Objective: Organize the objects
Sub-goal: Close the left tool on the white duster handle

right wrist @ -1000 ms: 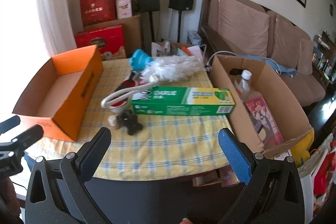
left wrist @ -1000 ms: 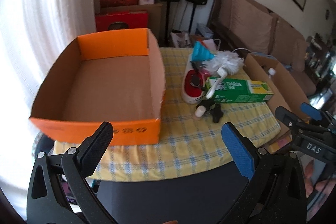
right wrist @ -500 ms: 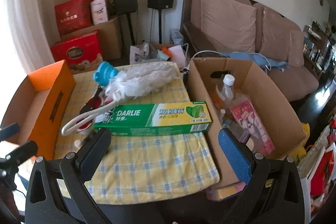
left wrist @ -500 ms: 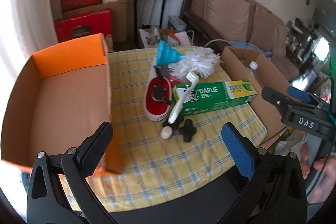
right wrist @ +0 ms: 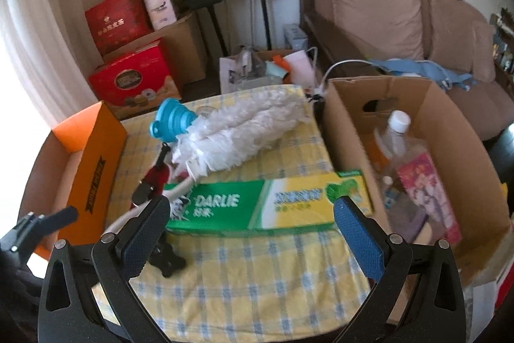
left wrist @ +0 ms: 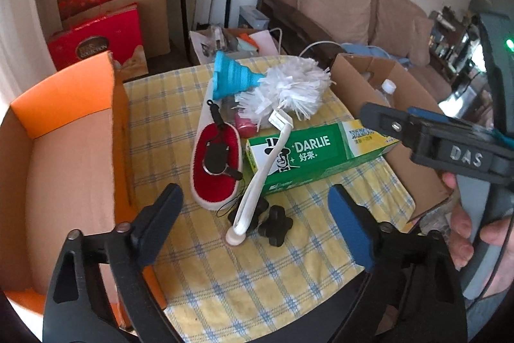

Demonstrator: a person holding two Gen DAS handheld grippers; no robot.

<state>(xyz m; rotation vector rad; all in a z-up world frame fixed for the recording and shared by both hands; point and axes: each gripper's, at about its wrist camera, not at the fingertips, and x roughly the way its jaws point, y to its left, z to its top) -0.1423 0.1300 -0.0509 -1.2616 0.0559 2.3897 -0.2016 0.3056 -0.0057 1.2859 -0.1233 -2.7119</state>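
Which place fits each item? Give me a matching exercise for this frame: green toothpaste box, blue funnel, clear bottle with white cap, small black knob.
Things:
1. green toothpaste box
2. blue funnel
3. clear bottle with white cap
4. small black knob

Places:
A. inside the brown cardboard box
B. at the far end of the pile, against the white duster
C. on the cloth at the duster handle's near end
D. lying across the table toward the brown box, under the duster handle

Pairs: 1-D, 2-B, 3-A, 4-C
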